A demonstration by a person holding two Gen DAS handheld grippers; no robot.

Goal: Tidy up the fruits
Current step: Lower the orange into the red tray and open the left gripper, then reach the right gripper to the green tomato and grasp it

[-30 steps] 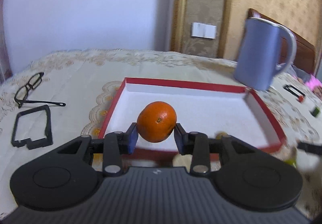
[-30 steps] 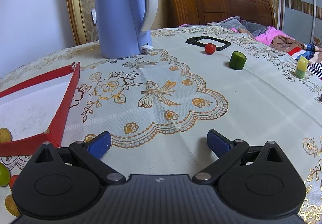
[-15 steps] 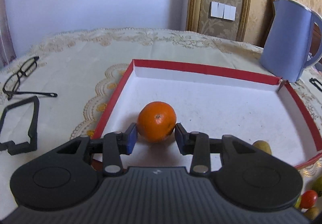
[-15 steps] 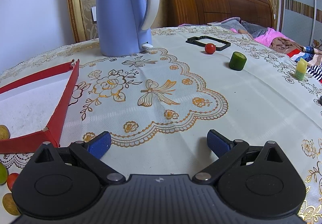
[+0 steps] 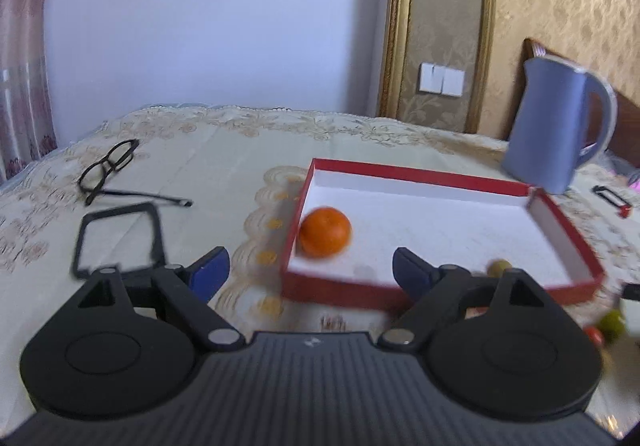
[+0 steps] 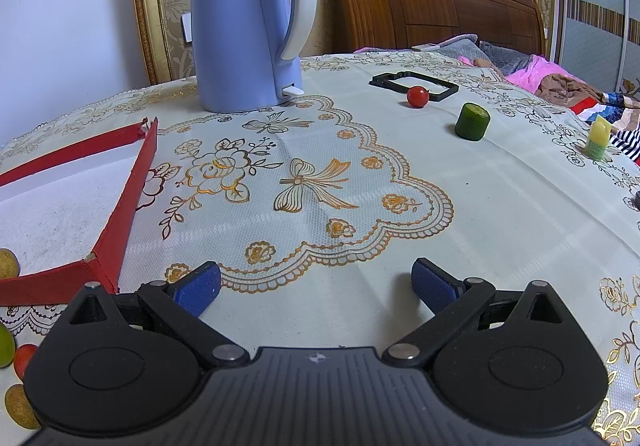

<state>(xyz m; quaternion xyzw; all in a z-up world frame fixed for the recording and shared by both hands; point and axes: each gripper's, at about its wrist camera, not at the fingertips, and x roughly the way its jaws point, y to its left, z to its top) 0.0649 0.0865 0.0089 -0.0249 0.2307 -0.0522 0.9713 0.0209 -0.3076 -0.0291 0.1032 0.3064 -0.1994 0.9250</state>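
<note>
An orange [image 5: 325, 232] lies inside the red tray [image 5: 416, 174] with a white floor, near its left wall. My left gripper [image 5: 310, 272] is open and empty, in front of the tray's near wall. A small brownish fruit [image 5: 500, 266] sits in the tray's near right part and also shows in the right wrist view [image 6: 8, 264]. My right gripper [image 6: 316, 286] is open and empty over the tablecloth, right of the tray [image 6: 132, 181]. A red cherry tomato [image 6: 417, 96], a green cucumber piece [image 6: 472, 121] and a yellow-green piece [image 6: 598, 137] lie farther off on the cloth.
A blue kettle [image 6: 248, 21] stands behind the tray. Glasses [image 5: 110, 169] and a black frame [image 5: 120, 238] lie left of it. Another black frame [image 6: 414, 85] lies by the tomato. Small green, red and brown fruits [image 6: 8, 346] lie in front of the tray. A bed lies beyond.
My left gripper opened and let go of the orange, which now lies in the tray. The left gripper pulled back and left. The right gripper has barely moved.
</note>
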